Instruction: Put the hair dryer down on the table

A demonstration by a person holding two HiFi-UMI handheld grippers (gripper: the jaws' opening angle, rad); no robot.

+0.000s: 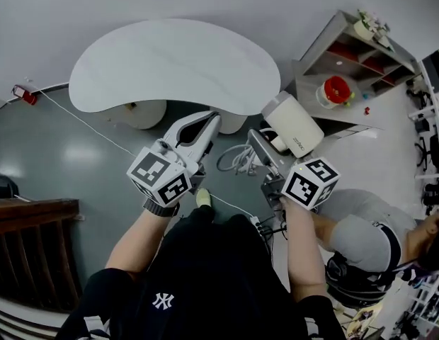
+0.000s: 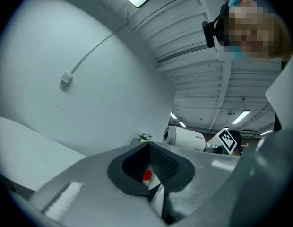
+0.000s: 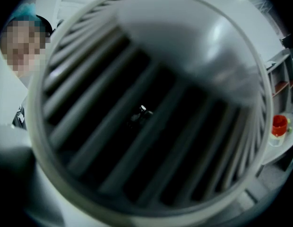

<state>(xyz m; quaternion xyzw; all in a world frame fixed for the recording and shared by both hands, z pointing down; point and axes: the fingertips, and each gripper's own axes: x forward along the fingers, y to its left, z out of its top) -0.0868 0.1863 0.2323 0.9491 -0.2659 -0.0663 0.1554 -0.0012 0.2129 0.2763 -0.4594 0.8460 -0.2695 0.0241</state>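
Right of centre in the head view, right gripper (image 1: 270, 147) is holding dryer (image 1: 294, 122) in the air. Its jaws are clamping the dryer low down, under the barrel. Dryer's grille is filling the whole right gripper view, hiding the jaws there.

Dryer is sitting just off the lower right edge of table (image 1: 170, 62), not resting on it. Cord (image 1: 237, 160) is looping down between the two grippers.

Left gripper (image 1: 205, 126) is pointing at the table from lower centre, jaws together, nothing in them.

Step, as I am reading it: carrying in, set-down not yet made. Next move is calling for getting the dryer over the bare white top, lowering until the barrel is bearing on it, then parting the jaws. Cord is looking likely to drag.
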